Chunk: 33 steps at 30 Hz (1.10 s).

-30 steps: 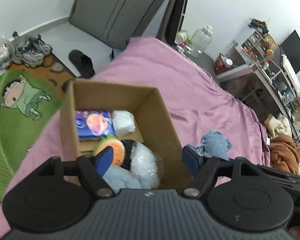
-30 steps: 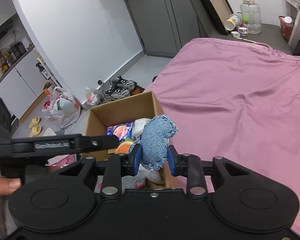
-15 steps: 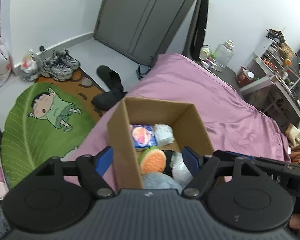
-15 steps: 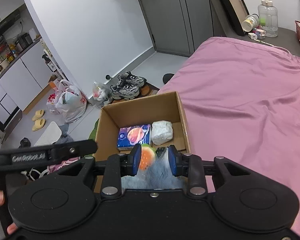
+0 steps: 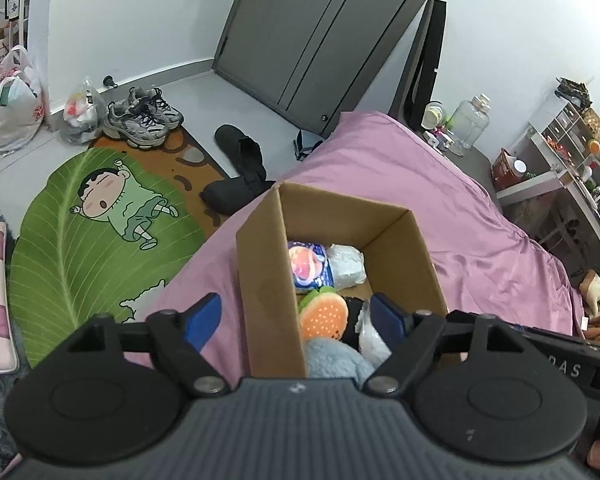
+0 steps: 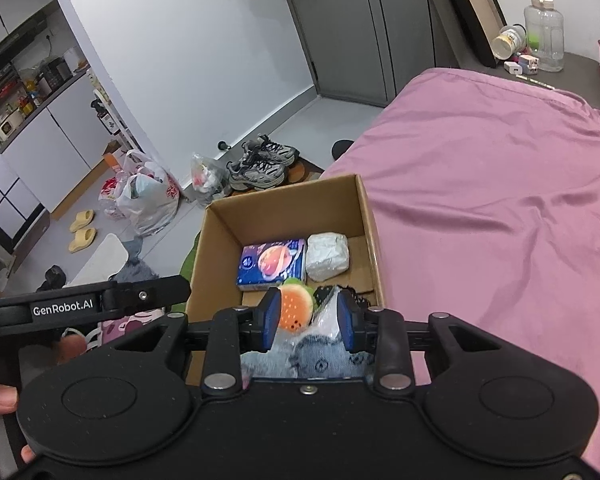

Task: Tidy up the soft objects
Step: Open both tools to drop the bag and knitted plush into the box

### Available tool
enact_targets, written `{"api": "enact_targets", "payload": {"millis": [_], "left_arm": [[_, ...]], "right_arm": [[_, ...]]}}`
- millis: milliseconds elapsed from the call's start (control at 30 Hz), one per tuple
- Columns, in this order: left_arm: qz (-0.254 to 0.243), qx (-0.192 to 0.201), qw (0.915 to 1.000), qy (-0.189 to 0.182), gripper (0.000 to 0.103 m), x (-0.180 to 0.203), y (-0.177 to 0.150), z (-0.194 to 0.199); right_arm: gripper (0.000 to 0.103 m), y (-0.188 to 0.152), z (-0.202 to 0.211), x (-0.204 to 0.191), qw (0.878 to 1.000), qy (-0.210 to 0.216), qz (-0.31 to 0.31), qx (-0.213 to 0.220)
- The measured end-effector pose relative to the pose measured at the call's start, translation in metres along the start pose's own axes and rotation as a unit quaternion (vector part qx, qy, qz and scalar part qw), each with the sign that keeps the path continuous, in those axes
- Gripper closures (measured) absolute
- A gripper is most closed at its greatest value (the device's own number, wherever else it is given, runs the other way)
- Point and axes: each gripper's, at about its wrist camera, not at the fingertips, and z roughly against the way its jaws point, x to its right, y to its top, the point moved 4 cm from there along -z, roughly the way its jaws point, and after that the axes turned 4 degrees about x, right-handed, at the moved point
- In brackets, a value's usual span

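Observation:
A cardboard box [image 6: 284, 208] stands on the pink bed [image 6: 500, 184]. It holds a blue tissue pack [image 6: 270, 262], a white pouch [image 6: 327, 256], an orange burger plush [image 6: 296, 310] and a light blue denim soft toy [image 6: 320, 356]. My right gripper [image 6: 307, 320] hovers over the box's near end, partly open, with nothing between its pads. My left gripper [image 5: 296, 320] is wide open and empty, straddling the box's left wall [image 5: 266, 288]. The left wrist view shows the same burger plush [image 5: 323, 316] and tissue pack [image 5: 308, 266].
A green leaf rug [image 5: 88, 232] lies on the floor left of the bed. Sneakers [image 5: 144, 118], plastic bags [image 5: 8, 100] and black slippers [image 5: 240, 148] lie beyond it. A grey wardrobe [image 5: 320, 32] stands at the back. A cluttered nightstand [image 6: 540, 52] is at the bed's head.
My right gripper carried the denim toy over the box, opened and let it drop inside. My left gripper moved left, so the box now sits between its fingers.

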Motion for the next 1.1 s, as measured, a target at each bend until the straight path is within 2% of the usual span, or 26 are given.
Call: {"api": "enact_targets", "payload": {"millis": [67,233,300,467,533,933,1100], "left_arm": [[-0.006,0.004,1.0000,0.005,0.019,0.004,0.000,0.006],[-0.004,0.024,0.9996,0.011,0.003,0.009,0.001,0.026],[-0.003,0.031,0.9995,0.011,0.000,0.011,0.001,0.035],[-0.005,0.046,0.9989,0.008,0.000,0.019,0.003,0.057],[-0.006,0.049,0.9987,0.008,0.000,0.021,0.004,0.065],[-0.031,0.069,0.9971,0.010,0.000,0.051,0.003,0.115],[-0.048,0.070,0.9961,0.024,0.000,0.070,-0.003,0.136]], "right_arm": [[0.061,-0.002,0.005,0.001,1.000,0.003,0.001,-0.001],[0.051,-0.002,0.017,0.003,1.000,0.011,0.004,-0.007],[0.042,-0.001,0.025,0.003,1.000,0.012,0.007,-0.004],[0.008,0.007,0.050,0.006,1.000,0.022,0.008,0.014],[0.002,0.011,0.060,0.008,0.999,0.023,0.011,0.023],[0.000,0.021,0.115,0.012,0.999,0.036,0.026,0.025],[0.000,0.021,0.141,0.015,0.998,0.051,0.017,0.031]]}}
